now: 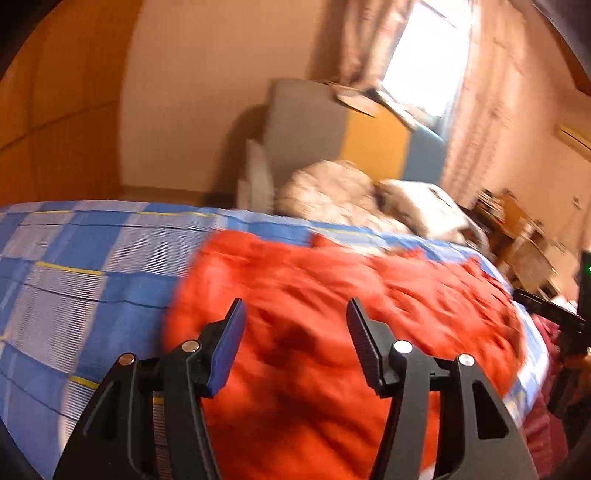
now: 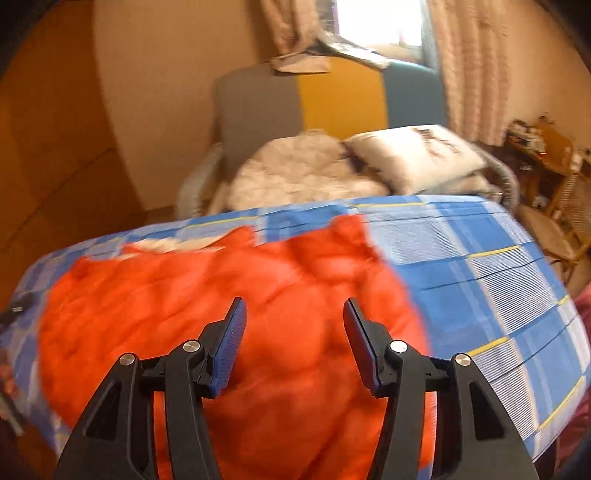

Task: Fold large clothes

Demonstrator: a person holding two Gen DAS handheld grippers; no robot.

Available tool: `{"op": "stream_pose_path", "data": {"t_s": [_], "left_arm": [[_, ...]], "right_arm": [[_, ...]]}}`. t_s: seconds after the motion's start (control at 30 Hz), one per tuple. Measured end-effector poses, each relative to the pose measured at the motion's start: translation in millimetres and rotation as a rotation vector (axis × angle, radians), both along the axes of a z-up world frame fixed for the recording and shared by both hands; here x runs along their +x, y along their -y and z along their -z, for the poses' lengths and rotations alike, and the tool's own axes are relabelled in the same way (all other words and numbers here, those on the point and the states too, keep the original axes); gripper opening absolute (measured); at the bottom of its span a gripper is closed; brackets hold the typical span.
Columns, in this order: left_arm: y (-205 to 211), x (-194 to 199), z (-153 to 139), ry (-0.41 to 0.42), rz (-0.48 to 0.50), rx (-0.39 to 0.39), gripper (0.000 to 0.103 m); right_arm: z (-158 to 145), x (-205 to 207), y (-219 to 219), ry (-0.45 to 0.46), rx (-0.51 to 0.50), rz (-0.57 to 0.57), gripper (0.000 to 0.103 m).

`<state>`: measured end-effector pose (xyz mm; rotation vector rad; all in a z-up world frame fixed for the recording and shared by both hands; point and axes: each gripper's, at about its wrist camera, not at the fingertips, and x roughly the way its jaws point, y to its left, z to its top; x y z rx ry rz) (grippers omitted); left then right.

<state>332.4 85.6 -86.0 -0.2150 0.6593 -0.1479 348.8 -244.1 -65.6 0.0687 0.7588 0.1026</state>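
Bed [image 1: 74, 258] fills most of both views, covered in a blue-and-white checked sheet with thin yellow lines. On it I see the orange garment [image 1: 314, 314], a puffy quilted piece spread in a rumpled heap across the middle of the sheet; edges are blurred, so I cannot make out sleeves or collar. At the head end sit a crumpled pale quilt [image 2: 295, 170] and a white pillow [image 2: 413, 155], touching each other, in front of a grey, yellow and blue headboard [image 2: 332, 99]. Behind that, a bright window [image 2: 376, 22] with patterned curtains [image 2: 469, 66]. A cluttered wooden shelf unit [image 2: 543, 155] stands beside the bed, near the pillow.

My left hand-held gripper [image 1: 295, 325] hangs over the orange garment, jaws partly apart, nothing between the pads, no cloth pinched. My right hand-held gripper [image 2: 293, 325] reads the same: jaws partly apart above the garment, pads bare. In the left view the other gripper's black body shows at the far right edge.
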Motion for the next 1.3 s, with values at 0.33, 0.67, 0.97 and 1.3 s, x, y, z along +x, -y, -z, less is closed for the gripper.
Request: {"op": "stream_pose_path", "data": {"t_s": [0.33,0.67,0.97,1.3], "left_arm": [[35.0,32.8,29.9,-0.14,0.056,0.057,0.051],[5.0,23.6,29.0,-0.107,-0.064,-0.024,0.056],[-79.0,-53.5,49.4,-0.134,-0.223,-0.148,0.065],[-78.3,-80.1,97.2,-0.189,-0.057,-0.339,0.045]], "right_arm": [[39.7,21.8,-25.3,-0.091,-0.076,-0.009,0.054],[51.6,37.3,-11.5,-0.122,-0.029,0.03,0.056],[38.5,-56.3,80.6,-0.073,0.211,0.217,0.074],[99.9,-70.2,116.2,-0.177,0.484,0.268,0.071]]}}
